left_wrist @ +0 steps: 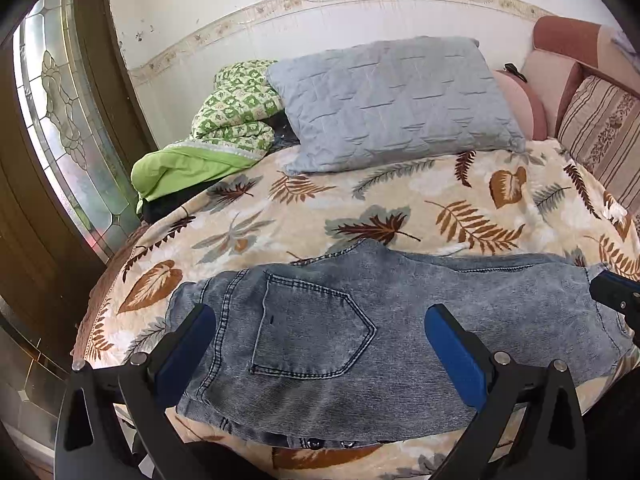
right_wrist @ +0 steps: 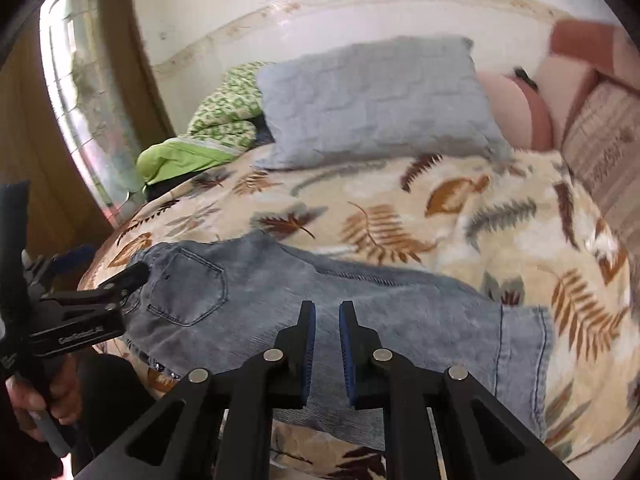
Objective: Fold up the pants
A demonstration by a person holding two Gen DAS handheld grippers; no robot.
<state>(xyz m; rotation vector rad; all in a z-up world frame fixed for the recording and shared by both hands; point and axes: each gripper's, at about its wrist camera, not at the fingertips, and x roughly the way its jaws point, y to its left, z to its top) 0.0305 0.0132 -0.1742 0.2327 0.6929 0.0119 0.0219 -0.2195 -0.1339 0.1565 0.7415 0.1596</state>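
Nearest the left wrist camera, the left tool [left_wrist: 320,328] stands wide open, its two blue-padded fingers [left_wrist: 188,344] spread to either side of the back pocket [left_wrist: 312,320], with nothing between them. They hang above the cloth; whether they touch it cannot be told. In the right wrist view the right tool [right_wrist: 327,320] is almost fully closed, only a narrow slit showing between its blue pads, and no fabric is caught in that slit. At the left edge of that same view a hand [right_wrist: 44,396] grips the handle of the left tool, whose black finger reaches over the waist end of the garment.

Just beyond the tools lie the pants [left_wrist: 400,320], faded blue jeans folded into a compact band that runs left to right across the near part of the bed [left_wrist: 400,208]. The waistband, with metal buttons, sits at the near edge; the hemmed leg end [right_wrist: 532,344] lies toward the right. They rest flat on the leaf-patterned blanket [right_wrist: 460,216] covering the bed.

Farther back, a grey quilted pillow [left_wrist: 392,100] leans near the wall. Beside it to the left is a bundled green quilt [left_wrist: 216,128]. To the right stand pink cushions [left_wrist: 524,100] and a striped cushion [left_wrist: 600,120]. A glazed wooden door [left_wrist: 60,120] fills the far left.
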